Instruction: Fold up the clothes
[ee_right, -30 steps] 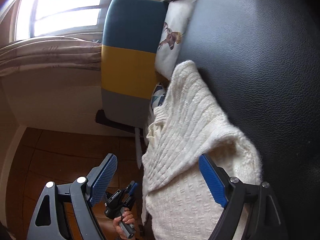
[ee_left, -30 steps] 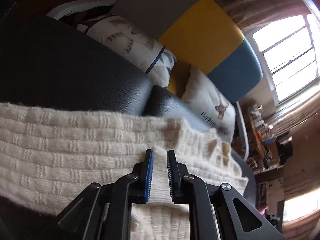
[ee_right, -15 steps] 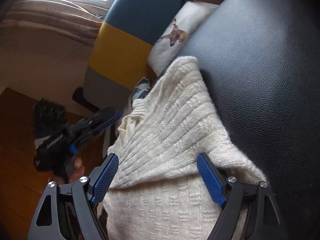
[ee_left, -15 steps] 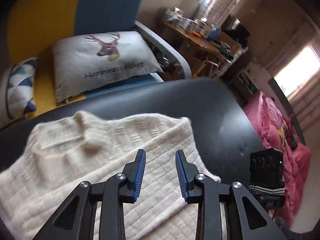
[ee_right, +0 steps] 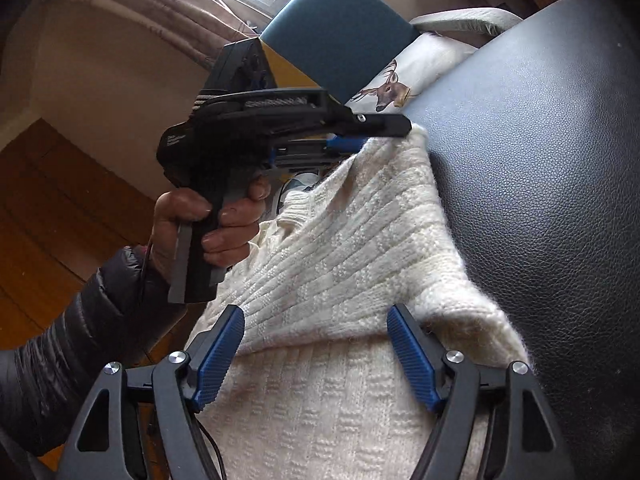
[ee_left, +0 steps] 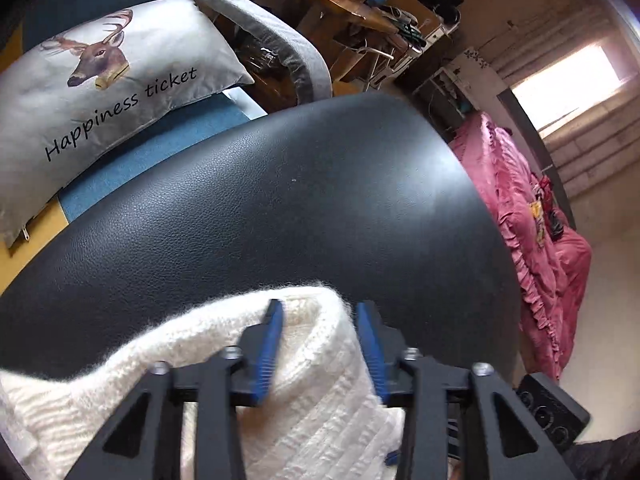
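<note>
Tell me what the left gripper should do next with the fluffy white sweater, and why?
Probably close the left gripper on the sweater. Its jaws stand open around a raised fold at the sweater's far corner, on the black leather surface, so the cloth already sits between them. The right gripper is wide open over the near fold, so nothing grips the sweater yet.

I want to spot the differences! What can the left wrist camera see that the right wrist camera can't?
Only the left wrist view shows the pink bedding, the cluttered wooden desk and the pillow's words "Happiness ticket".

Only the right wrist view shows the person's hand holding the left gripper at the sweater's far corner, a dark puffy sleeve and the wooden floor.

Both show the cream knit sweater on the black leather surface, and the deer pillow.
</note>
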Demonstrator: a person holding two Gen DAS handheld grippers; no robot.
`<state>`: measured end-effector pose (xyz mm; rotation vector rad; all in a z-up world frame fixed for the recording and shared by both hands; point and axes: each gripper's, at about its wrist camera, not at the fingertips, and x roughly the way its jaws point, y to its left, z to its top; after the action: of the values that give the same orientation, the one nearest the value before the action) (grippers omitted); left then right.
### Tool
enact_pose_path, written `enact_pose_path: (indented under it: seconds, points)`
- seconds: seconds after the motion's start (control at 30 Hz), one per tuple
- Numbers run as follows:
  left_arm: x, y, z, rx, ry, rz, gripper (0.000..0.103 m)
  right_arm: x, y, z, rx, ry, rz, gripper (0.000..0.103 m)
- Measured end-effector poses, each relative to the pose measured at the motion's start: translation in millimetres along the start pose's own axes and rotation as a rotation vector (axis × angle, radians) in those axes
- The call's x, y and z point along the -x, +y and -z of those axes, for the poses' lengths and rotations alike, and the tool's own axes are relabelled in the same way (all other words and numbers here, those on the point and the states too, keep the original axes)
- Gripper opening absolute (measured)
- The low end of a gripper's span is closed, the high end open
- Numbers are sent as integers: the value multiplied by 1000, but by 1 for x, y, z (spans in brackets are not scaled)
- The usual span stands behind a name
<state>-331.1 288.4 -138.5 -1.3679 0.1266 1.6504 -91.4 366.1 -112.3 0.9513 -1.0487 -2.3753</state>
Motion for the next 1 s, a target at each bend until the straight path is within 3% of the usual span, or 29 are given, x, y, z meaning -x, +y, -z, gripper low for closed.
enact_pose_path:
  seconds: [0.07,0.1,0.2,0.3,0.4,0.5,0.63,0.73,0.87,1.0]
  points:
    - [-4,-4,2,-30,-49,-42,7,0,1,1,7,0,5,76]
    - [-9,-1,3,-32,-66,-117,7,-1,1,1,8,1,7,76]
    - [-9,6,6,11,-134,-160,9,-1,2,1,14,6,17,76]
    - [-2,0,11,16,-137,-182,11,-3,4,1,23,13,33,76]
    - [29,-1,15,69,-225,-168,13,-2,3,0,21,10,30,76]
    - [60,1,33,104,-294,-105,17,1,3,-1,16,4,23,76]
    - [65,-6,67,56,-255,-99,17,12,15,0,74,17,65,77]
    - [57,2,87,73,-216,-123,17,31,33,-5,173,-31,117,77]
    - [69,20,119,195,-256,-115,17,29,49,-40,302,-42,162,77]
    - [103,38,151,304,-378,-107,17,-20,44,-81,345,54,187,77]
